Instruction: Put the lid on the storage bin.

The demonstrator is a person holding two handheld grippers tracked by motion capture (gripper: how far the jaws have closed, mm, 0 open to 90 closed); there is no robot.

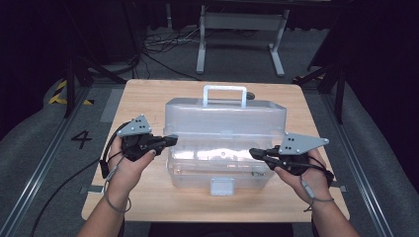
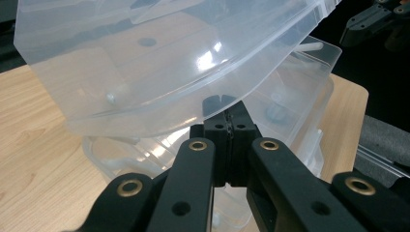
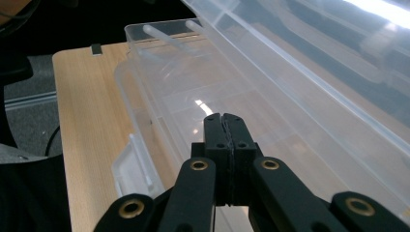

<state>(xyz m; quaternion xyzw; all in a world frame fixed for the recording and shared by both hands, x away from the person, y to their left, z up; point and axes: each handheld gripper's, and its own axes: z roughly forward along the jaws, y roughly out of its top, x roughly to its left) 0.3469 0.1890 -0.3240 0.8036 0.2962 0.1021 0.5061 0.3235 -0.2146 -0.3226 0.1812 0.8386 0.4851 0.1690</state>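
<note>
A clear plastic toolbox (image 1: 222,170) stands mid-table with its lid (image 1: 225,116) raised at the front and a white handle (image 1: 225,94) on top. My left gripper (image 1: 173,139) is shut, with nothing between the jaws. In the left gripper view its tip (image 2: 228,116) sits right under the lid's rim (image 2: 145,63), apparently touching it, above the base (image 2: 300,96). My right gripper (image 1: 253,153) is also shut and empty. Its tip (image 3: 224,118) points into the gap between the base (image 3: 169,82) and the raised lid (image 3: 314,63).
The box's front latch (image 1: 222,186) hangs toward the near edge of the wooden table (image 1: 148,98). A small dark object lies inside the base (image 1: 257,173). Beyond the table stand a white frame (image 1: 237,29), cables and dark stands on grey floor.
</note>
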